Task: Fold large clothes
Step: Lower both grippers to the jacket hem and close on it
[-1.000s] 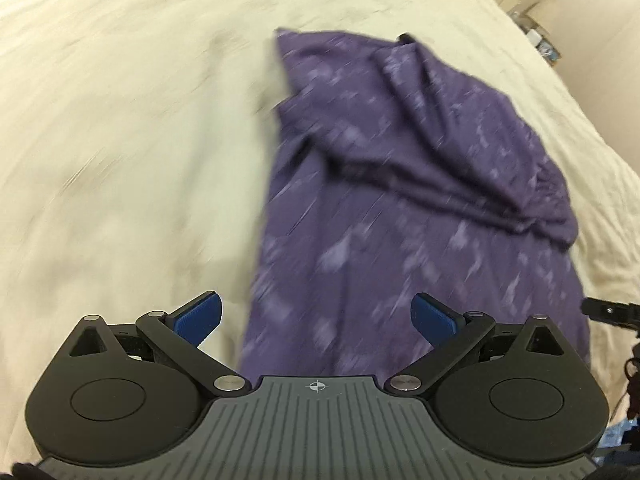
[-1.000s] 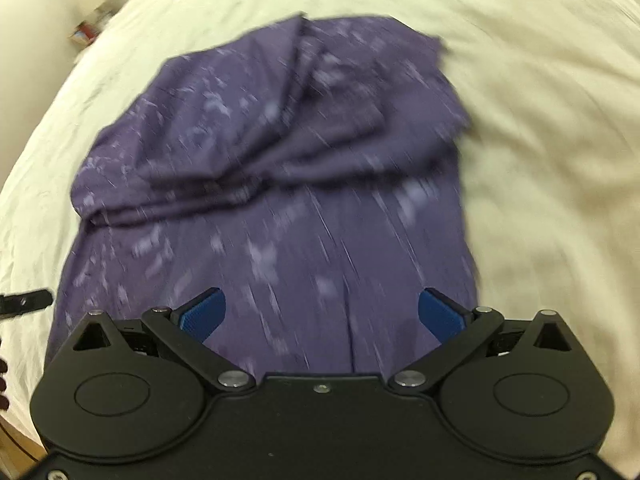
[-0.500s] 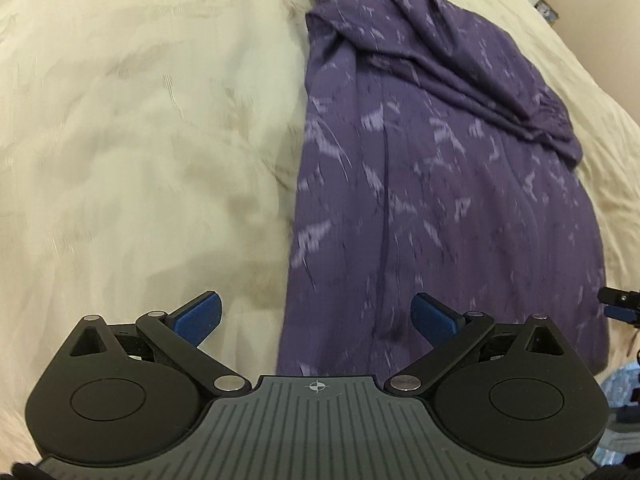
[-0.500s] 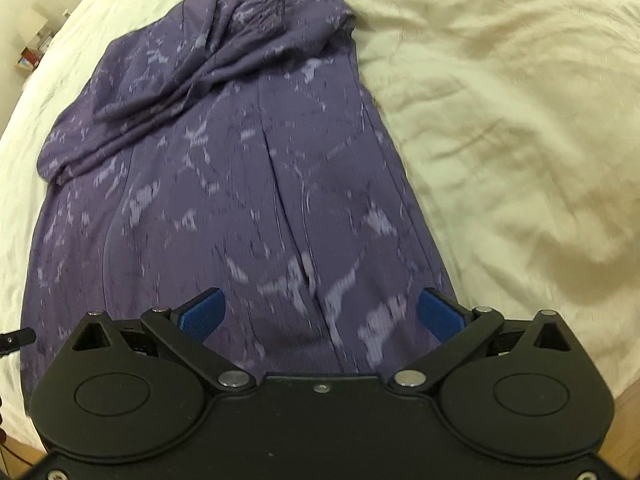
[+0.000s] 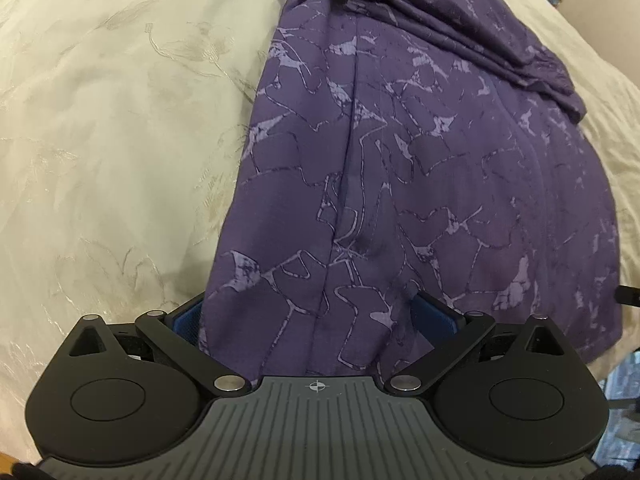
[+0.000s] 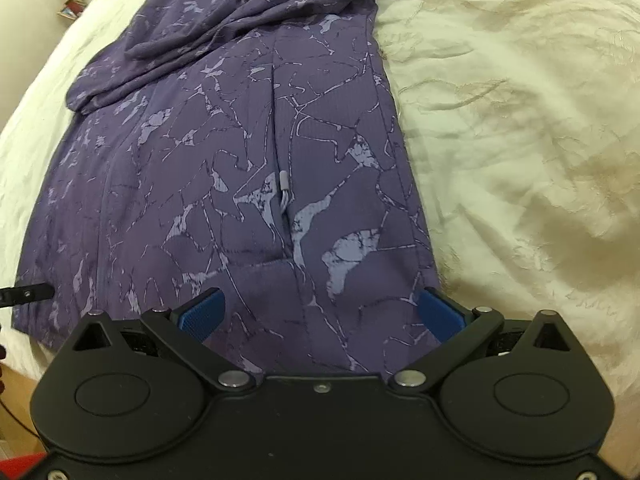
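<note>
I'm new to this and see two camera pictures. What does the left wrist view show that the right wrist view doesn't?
Only the left view shows the left gripper, jaws open around the garment's near edge. Only the right view shows the right gripper, jaws open, and a small grey zipper pull on the middle seam. Both show the purple patterned garment spread on the cream bedspread.

Both grippers have come down toward the near hem of the purple garment [image 5: 420,168]. Cloth now lies between the spread fingers of the left gripper [image 5: 316,316] and the right gripper [image 6: 320,312].
</note>
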{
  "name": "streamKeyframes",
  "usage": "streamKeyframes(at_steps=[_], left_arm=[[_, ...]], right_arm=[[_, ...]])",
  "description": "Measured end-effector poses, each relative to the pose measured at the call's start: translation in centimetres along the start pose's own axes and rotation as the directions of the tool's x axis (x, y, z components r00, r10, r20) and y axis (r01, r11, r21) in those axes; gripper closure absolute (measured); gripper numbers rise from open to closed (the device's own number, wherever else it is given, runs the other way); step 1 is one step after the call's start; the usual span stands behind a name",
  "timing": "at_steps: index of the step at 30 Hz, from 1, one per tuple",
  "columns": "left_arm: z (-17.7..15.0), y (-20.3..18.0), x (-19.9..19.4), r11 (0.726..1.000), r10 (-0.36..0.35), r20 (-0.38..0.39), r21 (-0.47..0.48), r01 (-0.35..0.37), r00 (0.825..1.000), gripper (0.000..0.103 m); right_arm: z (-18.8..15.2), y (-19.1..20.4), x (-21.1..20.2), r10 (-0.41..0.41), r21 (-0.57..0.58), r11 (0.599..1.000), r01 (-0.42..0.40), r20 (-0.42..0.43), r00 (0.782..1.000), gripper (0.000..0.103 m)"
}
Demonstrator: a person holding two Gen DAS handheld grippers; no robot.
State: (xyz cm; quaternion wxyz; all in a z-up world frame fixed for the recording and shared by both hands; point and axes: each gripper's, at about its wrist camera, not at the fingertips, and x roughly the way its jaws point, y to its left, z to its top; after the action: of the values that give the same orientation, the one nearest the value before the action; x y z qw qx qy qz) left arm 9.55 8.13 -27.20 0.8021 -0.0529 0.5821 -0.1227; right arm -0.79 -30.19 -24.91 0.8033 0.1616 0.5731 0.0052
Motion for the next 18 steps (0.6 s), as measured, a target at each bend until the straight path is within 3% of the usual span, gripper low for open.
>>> streamKeyframes(at_steps=[7, 18], left_arm=[[-0.3, -0.1, -0.2, 0.999, 0.038, 0.045, -0.008, -0.037, 0.998, 0.0], [0.1, 0.1, -0.5, 0.999, 0.035, 0.019, -0.038, -0.034, 0.999, 0.0]], right_arm=[[-0.3, -1.5, -1.0, 0.013, -0.028, 1.0, -0.012, 0.042, 0.999, 0.001], [-0.5, -3.1, 1.0, 0.161, -0.022, 0.986, -0.162, -0.061, 0.985, 0.0]])
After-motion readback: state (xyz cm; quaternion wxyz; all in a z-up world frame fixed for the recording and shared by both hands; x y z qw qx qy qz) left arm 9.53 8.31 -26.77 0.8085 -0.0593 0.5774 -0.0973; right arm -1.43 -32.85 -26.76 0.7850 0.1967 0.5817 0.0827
